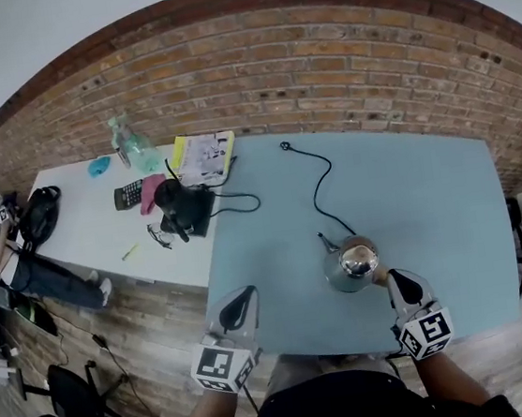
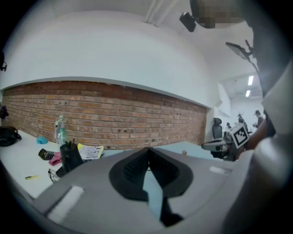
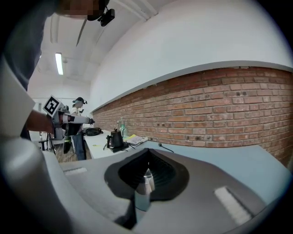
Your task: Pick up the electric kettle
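A shiny metal kettle (image 1: 351,265) with a thin spout stands on the blue-grey table (image 1: 430,201), near its front edge. Its black cord (image 1: 320,186) runs back to a loose plug (image 1: 283,145). My right gripper (image 1: 398,278) is shut and empty, just right of the kettle beside its handle. In the right gripper view its tips (image 3: 147,151) meet, and a bit of shiny metal (image 3: 147,177) shows beneath them. My left gripper (image 1: 243,297) is shut and empty over the table's front left, well left of the kettle. Its tips (image 2: 147,150) are closed.
A black kettle (image 1: 181,206) on a base stands where the white table (image 1: 85,234) joins the blue one. The white table holds a bottle (image 1: 132,143), a calculator (image 1: 128,195), a booklet (image 1: 205,156) and a black bag (image 1: 39,214). A brick wall (image 1: 319,63) runs behind.
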The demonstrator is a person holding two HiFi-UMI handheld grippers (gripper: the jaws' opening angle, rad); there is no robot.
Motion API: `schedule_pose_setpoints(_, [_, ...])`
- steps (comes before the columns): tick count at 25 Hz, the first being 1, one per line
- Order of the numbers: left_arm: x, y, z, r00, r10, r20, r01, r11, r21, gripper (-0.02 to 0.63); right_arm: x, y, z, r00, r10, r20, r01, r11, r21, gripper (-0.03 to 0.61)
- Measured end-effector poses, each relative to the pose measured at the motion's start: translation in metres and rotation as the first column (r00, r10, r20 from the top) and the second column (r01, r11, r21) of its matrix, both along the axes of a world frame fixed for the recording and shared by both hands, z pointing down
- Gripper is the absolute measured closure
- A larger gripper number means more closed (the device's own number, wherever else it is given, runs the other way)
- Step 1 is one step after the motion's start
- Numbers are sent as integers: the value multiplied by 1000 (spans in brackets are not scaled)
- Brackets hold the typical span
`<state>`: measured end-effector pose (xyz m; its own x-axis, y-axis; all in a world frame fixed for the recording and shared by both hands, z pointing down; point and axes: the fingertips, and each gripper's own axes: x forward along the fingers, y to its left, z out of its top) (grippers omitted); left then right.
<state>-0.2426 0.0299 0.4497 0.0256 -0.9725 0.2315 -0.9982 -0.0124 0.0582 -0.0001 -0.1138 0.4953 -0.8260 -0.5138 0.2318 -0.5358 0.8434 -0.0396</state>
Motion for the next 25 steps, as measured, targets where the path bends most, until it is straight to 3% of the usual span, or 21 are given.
schedule_pose_setpoints(6, [-13, -32, 10, 992, 126, -12, -126, 992, -14, 611, 6, -1, 3, 990, 138, -12, -138, 990, -4, 575])
schedule_pose_setpoints(13, [-3, -65, 18, 959, 280, -53, -280, 960, 0, 611, 24, 7, -7, 964, 263, -43, -263, 965, 7, 575])
schedule_pose_setpoints(19, [20, -84, 18, 938, 342, -63, -341, 940, 19, 611, 37, 17, -12, 960, 275, -47, -274, 961, 27, 575])
schedule_pose_setpoints(25, [28, -105, 23, 943, 326, -71, -326, 945, 16, 611, 39, 7, -18, 973, 227, -38, -224, 973, 62, 575])
